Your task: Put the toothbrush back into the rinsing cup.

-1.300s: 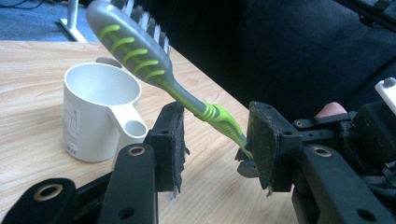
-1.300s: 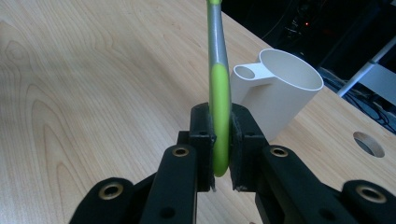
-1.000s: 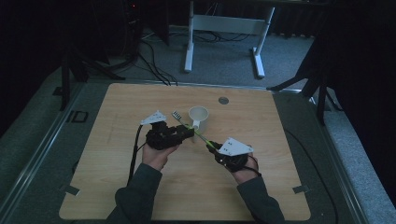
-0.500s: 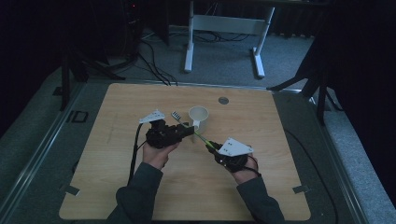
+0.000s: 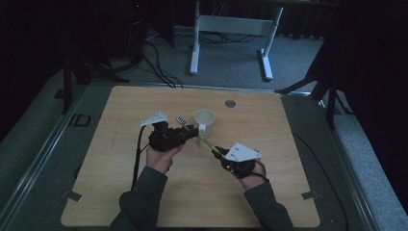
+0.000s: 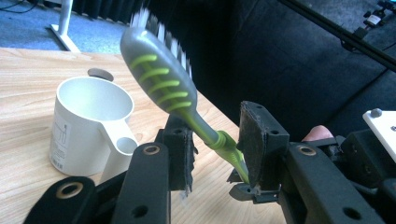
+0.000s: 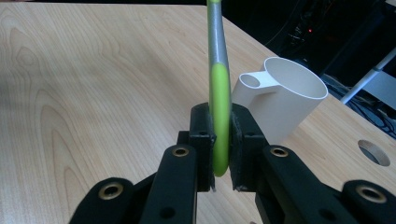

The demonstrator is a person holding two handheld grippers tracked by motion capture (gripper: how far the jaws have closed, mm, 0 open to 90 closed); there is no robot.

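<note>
Green and grey plastic, the toothbrush (image 5: 206, 143) hangs in the air just above the middle of the pale wooden counter (image 5: 288, 192), stretched between the person's two hands. The right claw (image 7: 219, 154) pinches its green handle end, the two black pads pressed flat against either side of it, so the handle rises straight up out of the jaws in the right gripper view. From there the brush runs up and to the left toward the left claw (image 6: 217, 149), which sits just left of it on the high view. In the left gripper view the thin green neck passes between the left claw's jaws, close to the right-hand pad, while the ribbed grey head with its white bristles tilts up and away beyond them. Those jaws have just been closing around the neck, yet a gap shows on the left side, and I cannot tell whether the right pad already touches the plastic.

A white mug (image 5: 204, 120) stands upright on the counter just beyond the brush head, its handle turned toward the near side, near the left claw's tips. Farther off, toward the far edge, a round cable hole (image 5: 230, 103) sits in the wood.
</note>
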